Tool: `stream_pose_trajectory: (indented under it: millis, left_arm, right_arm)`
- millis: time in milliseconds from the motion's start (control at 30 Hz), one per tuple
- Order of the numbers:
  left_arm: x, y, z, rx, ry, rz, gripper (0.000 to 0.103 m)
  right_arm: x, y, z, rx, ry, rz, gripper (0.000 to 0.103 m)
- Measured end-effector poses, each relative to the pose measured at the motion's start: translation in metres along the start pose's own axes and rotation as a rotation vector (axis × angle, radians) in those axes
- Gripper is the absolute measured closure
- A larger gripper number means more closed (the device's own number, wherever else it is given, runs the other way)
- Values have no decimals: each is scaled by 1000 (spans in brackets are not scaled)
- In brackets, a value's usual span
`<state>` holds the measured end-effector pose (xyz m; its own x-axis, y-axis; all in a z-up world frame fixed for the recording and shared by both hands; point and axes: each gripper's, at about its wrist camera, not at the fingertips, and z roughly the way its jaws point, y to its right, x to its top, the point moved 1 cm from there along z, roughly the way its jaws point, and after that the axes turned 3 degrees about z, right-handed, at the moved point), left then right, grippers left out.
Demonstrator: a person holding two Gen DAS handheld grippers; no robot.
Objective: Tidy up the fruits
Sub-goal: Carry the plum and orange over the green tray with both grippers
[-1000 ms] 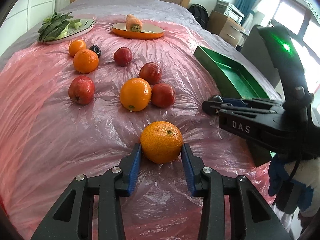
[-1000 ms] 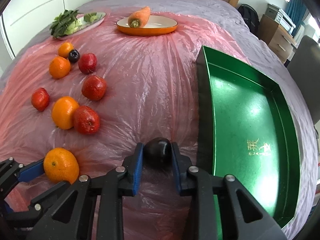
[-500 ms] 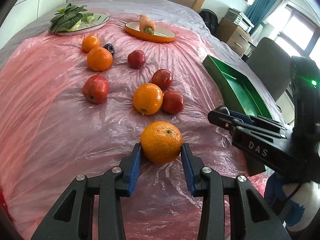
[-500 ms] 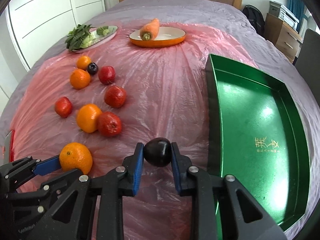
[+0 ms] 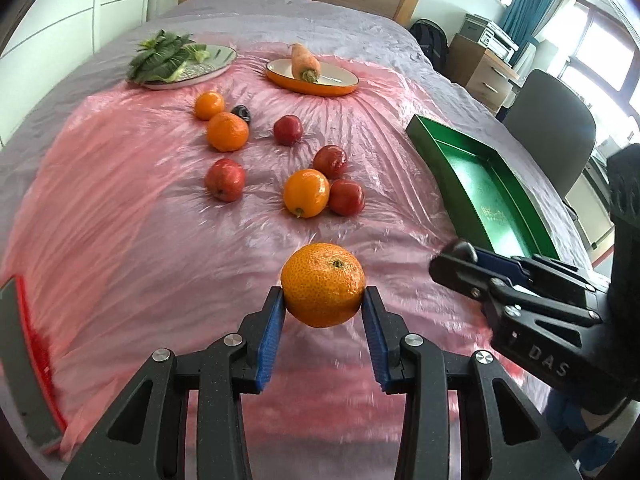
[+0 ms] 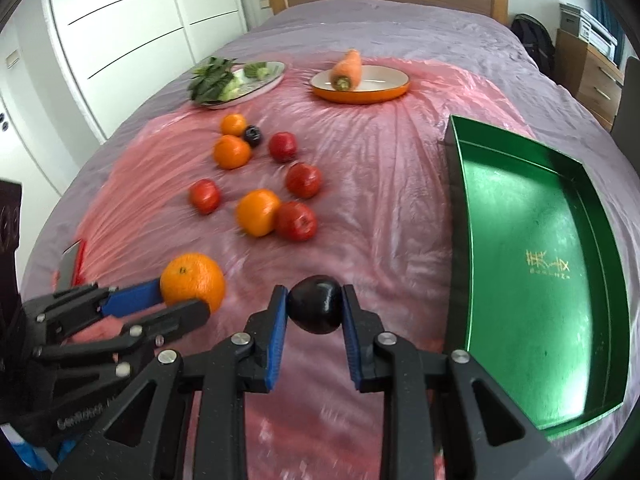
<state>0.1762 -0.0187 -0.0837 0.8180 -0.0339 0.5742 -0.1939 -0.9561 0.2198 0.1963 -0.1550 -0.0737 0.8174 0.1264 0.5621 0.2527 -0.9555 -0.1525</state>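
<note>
My left gripper (image 5: 323, 304) is shut on an orange (image 5: 322, 284) and holds it above the pink plastic sheet (image 5: 120, 208). My right gripper (image 6: 315, 308) is shut on a dark plum (image 6: 315, 309), also lifted; it shows at the right of the left wrist view (image 5: 512, 280). The left gripper with its orange (image 6: 193, 282) shows at the left of the right wrist view. The green tray (image 6: 532, 248) lies to the right, empty. Several oranges and red apples, such as an orange (image 5: 306, 193) and an apple (image 5: 225, 179), lie on the sheet further ahead.
An orange plate with a carrot (image 5: 312, 78) and a plate of leafy greens (image 5: 176, 64) sit at the back. A second dark plum (image 5: 241, 112) lies among the fruit. A chair (image 5: 552, 128) stands behind the tray. A red-edged object (image 5: 24, 352) lies at the near left.
Both grippers have risen and pulled back from the sheet, carrying the orange and the plum. The loose fruit and the tray have not moved.
</note>
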Motion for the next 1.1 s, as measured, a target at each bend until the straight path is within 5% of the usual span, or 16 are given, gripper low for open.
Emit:
stream_pose_trajectory:
  millis: [533, 1100]
  left_arm:
    - [-43, 38, -69, 61, 5, 75, 69]
    - [-69, 145, -96, -39, -25, 231, 69]
  right_arm:
    - [-73, 3, -77, 10, -21, -50, 67]
    - [-129, 67, -142, -41, 33, 37, 67]
